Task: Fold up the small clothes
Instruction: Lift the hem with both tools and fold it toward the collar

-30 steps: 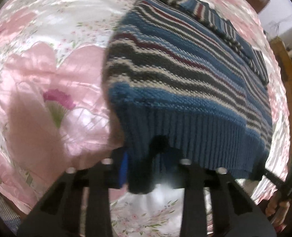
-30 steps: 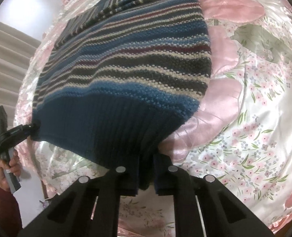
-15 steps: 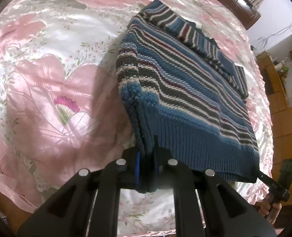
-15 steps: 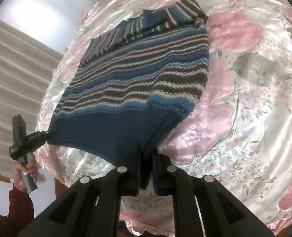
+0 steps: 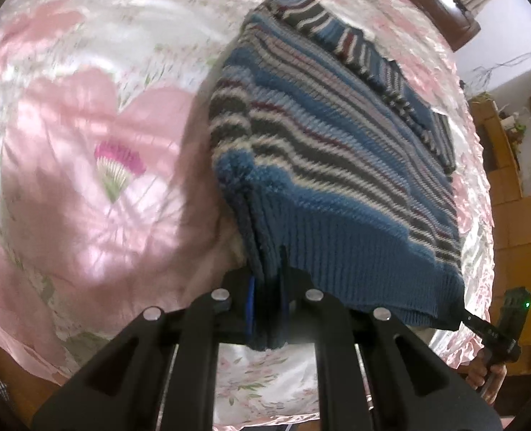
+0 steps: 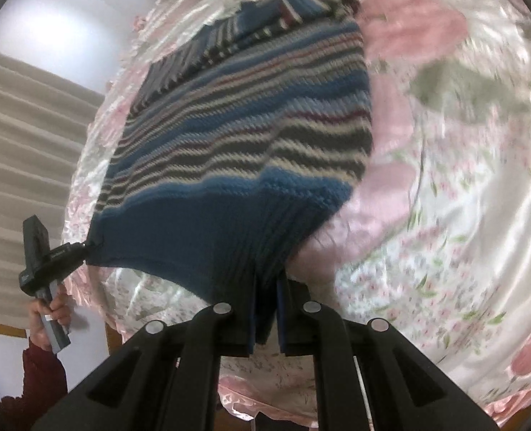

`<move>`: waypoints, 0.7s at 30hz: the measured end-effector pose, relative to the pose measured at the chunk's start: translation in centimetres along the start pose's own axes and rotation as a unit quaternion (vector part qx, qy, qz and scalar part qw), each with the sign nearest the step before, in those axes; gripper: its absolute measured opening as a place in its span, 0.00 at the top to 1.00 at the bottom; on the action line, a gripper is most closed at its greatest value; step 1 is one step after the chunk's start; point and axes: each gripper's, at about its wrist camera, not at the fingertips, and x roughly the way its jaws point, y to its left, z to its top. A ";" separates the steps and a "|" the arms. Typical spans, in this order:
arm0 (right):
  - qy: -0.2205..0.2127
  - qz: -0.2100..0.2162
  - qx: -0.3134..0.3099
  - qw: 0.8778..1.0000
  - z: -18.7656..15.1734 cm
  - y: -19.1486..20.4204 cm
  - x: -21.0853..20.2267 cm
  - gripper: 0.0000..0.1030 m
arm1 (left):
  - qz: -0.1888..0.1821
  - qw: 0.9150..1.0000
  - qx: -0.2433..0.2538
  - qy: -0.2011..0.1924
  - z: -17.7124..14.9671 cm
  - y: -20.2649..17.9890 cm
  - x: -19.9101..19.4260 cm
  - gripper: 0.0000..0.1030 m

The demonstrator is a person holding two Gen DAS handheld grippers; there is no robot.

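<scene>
A blue knitted sweater (image 5: 337, 136) with dark, white and maroon stripes lies on a pink floral satin bedspread (image 5: 68, 125); its ribbed hem is lifted off the bed toward me. My left gripper (image 5: 267, 309) is shut on one hem corner. My right gripper (image 6: 267, 316) is shut on the other hem corner, and the sweater (image 6: 243, 125) slopes away from it. In the left wrist view the right gripper (image 5: 462, 314) pinches the far corner. In the right wrist view the left gripper (image 6: 89, 246) pinches the opposite corner. The far end with the folded sleeves rests on the bed.
A dark wooden headboard (image 5: 445, 0) lies beyond the sweater. Wooden furniture (image 5: 509, 179) stands at the right in the left wrist view. A beige curtain (image 6: 24, 136) hangs at the left in the right wrist view. A hand (image 6: 50, 318) in a dark red sleeve holds the left gripper's handle.
Both grippers have risen and drawn back with the hem, so the sweater looks smaller and more of the bedspread shows. The grips on the two corners are unchanged.
</scene>
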 end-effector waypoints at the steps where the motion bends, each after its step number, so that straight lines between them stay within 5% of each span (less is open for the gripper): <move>1: -0.003 0.007 -0.003 1.000 0.5 0.3 -0.4 0.91 | -0.005 1.000 0.004 -0.004 0.5 -0.4 -0.5 0.91; 12: -0.020 0.025 -0.018 0.999 8.9 1.8 -2.5 0.91 | -0.044 0.998 0.000 -0.046 6.8 -3.1 -1.7 0.91; 21: -0.002 -0.010 -0.002 1.000 16.7 0.3 1.3 0.92 | -0.033 0.998 -0.007 -0.048 14.1 -4.5 3.3 0.91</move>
